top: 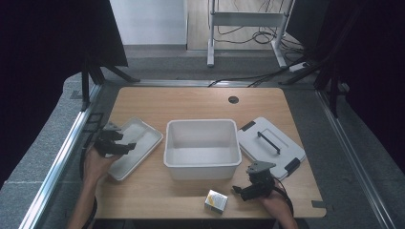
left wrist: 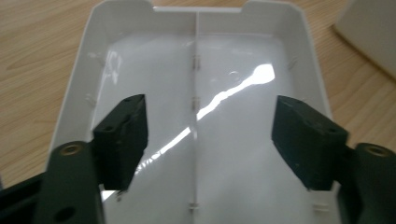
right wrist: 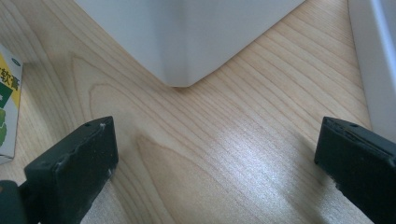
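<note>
Wooden table (top: 191, 102), bin (top: 202, 148) in middle. Left gripper (top: 125, 147) over tray (left wrist: 308, 51), jaws apart, nothing between. Right gripper (top: 237, 191) near box (top: 216, 201), jaws apart. Better to approach box slowly, centre it between jaws.

White shallow tray (left wrist: 299, 51), glossy, split lengthwise by a thin centre rib; glare streak across its floor. It lies on a wooden table (left wrist: 37, 56). Left gripper (left wrist: 208, 140) above the tray, its black jaws spread wide, nothing between them. Corner of another white item (left wrist: 371, 32) at upper right.
</note>
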Demonstrator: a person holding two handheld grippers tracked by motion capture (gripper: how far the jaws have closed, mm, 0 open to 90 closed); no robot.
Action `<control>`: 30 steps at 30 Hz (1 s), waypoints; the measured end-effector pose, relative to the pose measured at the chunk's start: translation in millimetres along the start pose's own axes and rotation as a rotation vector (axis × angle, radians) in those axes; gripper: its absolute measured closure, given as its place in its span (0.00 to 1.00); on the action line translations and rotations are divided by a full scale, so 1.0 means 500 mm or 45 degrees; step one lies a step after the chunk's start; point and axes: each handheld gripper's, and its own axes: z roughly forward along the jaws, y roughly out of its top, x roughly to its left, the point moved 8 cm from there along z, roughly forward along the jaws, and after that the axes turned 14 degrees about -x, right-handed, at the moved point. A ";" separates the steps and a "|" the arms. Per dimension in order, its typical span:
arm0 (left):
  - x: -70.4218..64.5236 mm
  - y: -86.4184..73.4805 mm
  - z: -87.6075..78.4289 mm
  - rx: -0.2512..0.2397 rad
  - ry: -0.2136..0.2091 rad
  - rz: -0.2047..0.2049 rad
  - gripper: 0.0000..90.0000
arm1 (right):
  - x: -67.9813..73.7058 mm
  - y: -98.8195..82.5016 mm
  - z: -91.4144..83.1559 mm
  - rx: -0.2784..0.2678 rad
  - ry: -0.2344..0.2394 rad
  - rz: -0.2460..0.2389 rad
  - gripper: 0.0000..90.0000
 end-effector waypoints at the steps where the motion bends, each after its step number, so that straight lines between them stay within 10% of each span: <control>1: -0.009 0.003 -0.002 -0.010 -0.010 0.003 0.17 | 0.000 0.000 0.000 0.000 0.000 0.000 0.00; 13: -0.164 0.010 -0.026 -0.073 -0.174 0.131 0.00 | 0.000 0.000 0.000 0.000 0.000 0.000 0.00; 30: -0.297 -0.066 0.023 -0.065 -0.289 0.224 0.00 | 0.000 0.000 0.000 0.000 0.000 0.000 0.00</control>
